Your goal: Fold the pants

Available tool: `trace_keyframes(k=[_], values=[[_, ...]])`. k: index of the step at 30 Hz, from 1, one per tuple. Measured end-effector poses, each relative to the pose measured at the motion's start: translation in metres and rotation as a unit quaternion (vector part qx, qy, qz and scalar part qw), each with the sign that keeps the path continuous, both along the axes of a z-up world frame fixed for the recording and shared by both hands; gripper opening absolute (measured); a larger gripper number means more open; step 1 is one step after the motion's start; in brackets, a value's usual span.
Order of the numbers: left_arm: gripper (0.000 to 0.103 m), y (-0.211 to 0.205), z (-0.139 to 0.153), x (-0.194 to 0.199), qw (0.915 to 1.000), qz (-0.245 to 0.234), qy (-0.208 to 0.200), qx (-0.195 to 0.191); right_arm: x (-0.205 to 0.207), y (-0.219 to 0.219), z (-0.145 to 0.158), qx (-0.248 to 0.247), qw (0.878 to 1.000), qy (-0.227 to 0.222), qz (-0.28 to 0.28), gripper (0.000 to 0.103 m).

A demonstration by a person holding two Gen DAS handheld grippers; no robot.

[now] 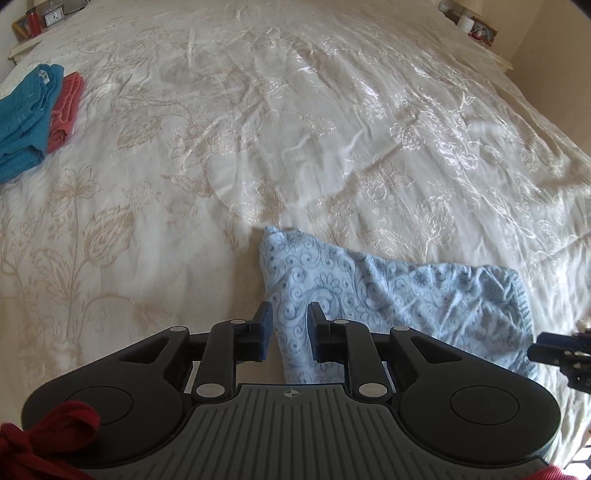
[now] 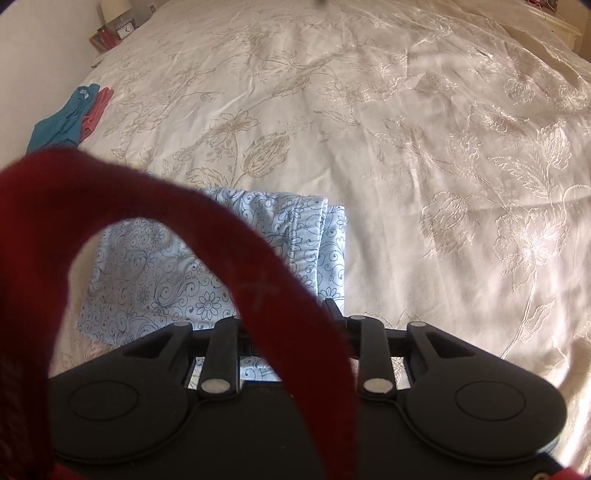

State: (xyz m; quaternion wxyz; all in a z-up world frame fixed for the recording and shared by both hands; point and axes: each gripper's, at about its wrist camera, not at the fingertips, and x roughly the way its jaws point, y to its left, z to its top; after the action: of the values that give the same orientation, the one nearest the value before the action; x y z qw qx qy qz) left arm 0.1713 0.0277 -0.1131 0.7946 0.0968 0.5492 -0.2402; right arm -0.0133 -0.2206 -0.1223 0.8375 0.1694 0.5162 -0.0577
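Note:
The light blue patterned pants (image 1: 399, 295) lie bunched on the cream bedspread (image 1: 258, 129). In the right wrist view the pants (image 2: 166, 280) show as a folded stack with layered edges on its right side. My left gripper (image 1: 290, 321) hangs over the pants' left end. Its jaws stand apart, a strip of blue cloth shows in the gap, and the pads do not press on it. My right gripper (image 2: 291, 314) is at the stack's near right corner. A red fabric loop (image 2: 207, 236) close to the lens hides its left finger. The right finger (image 2: 334, 310) sits well off centre, so the jaws stand apart. A black part of the right gripper (image 1: 557, 350) shows in the left wrist view.
Folded teal clothes (image 1: 26, 118) and a coral garment (image 1: 64, 110) lie at the bed's far left. A bedside table with a clock (image 1: 55, 14) stands beyond them. Small items (image 1: 467, 22) sit at the far right corner. Red cloth (image 1: 48, 428) hangs by the left gripper's body.

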Motion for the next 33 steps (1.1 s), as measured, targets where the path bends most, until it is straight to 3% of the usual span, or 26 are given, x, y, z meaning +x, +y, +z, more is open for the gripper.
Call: trace_keyframes(k=[6,8,14,24,33], values=[[0.023,0.004,-0.013,-0.018,0.9996,0.007,0.027,-0.007,0.003,0.002,-0.001,-0.001,1.0,-0.007,-0.007,0.049],[0.033,0.002,-0.019,-0.022,0.9995,0.004,0.032,-0.005,0.005,0.0,-0.002,0.0,1.0,-0.009,-0.008,0.05],[0.039,-0.003,-0.046,-0.021,0.9982,0.0,0.059,0.012,0.015,-0.005,-0.015,0.011,1.0,-0.001,-0.012,0.058],[0.043,0.0,-0.06,-0.014,0.997,0.0,0.076,-0.01,0.026,-0.018,-0.047,0.071,0.997,0.018,-0.04,0.07],[0.045,0.003,-0.062,-0.015,0.9969,0.003,0.073,-0.028,0.037,-0.021,-0.054,0.084,0.996,0.014,-0.029,0.075]])
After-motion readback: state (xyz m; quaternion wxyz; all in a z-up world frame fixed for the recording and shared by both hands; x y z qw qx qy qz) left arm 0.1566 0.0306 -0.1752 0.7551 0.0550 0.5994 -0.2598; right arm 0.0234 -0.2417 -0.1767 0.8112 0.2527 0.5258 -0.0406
